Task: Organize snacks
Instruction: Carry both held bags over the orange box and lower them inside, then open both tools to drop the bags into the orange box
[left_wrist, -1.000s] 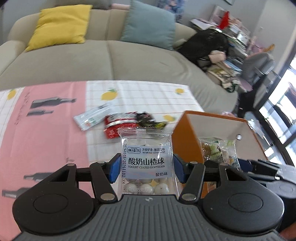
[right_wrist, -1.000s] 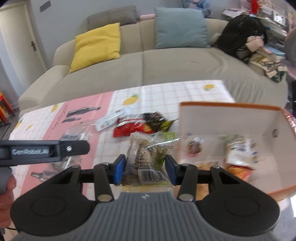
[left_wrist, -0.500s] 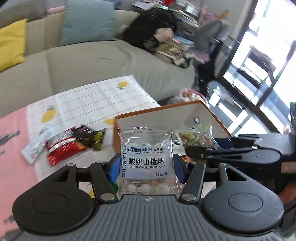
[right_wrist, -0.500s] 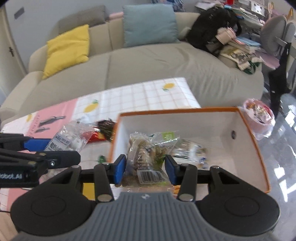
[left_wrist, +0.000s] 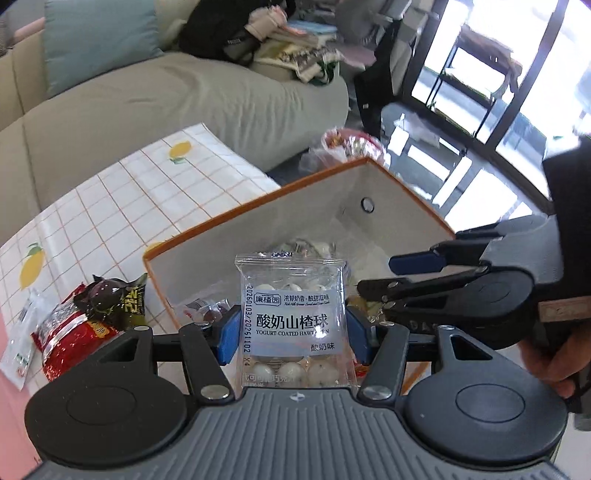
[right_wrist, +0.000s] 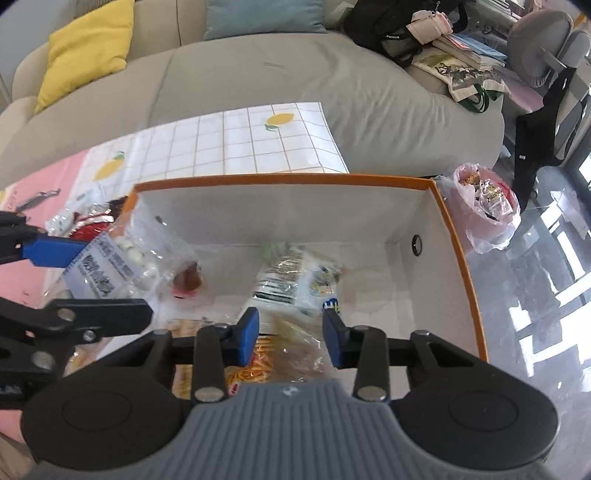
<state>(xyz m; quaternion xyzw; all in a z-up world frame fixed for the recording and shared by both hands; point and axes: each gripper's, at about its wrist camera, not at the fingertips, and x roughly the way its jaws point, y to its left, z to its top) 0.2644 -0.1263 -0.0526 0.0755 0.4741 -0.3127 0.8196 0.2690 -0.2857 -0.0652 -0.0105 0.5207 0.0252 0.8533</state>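
My left gripper (left_wrist: 291, 332) is shut on a clear packet of yogurt-coated hawthorn balls (left_wrist: 291, 317) and holds it upright over the near left corner of the orange-rimmed white box (left_wrist: 258, 206). In the right wrist view the same packet (right_wrist: 110, 266) hangs at the box's (right_wrist: 280, 179) left wall. My right gripper (right_wrist: 291, 332) is over the box's near side, its jaws closing with nothing gripped between them. A clear packet with a barcode (right_wrist: 277, 284) lies on the box floor ahead of it, among several other snacks.
On the checked tablecloth left of the box lie a red packet (left_wrist: 74, 332), a dark packet (left_wrist: 110, 295) and a white one (left_wrist: 18, 350). A pink rubbish bag (right_wrist: 487, 206) stands on the floor beyond the box's right corner. A sofa (right_wrist: 295, 81) runs behind the table.
Both grippers moved right, from above the tablecloth to above the box. The right gripper let go of its barcode packet, which now lies in the box, and its jaws narrowed.
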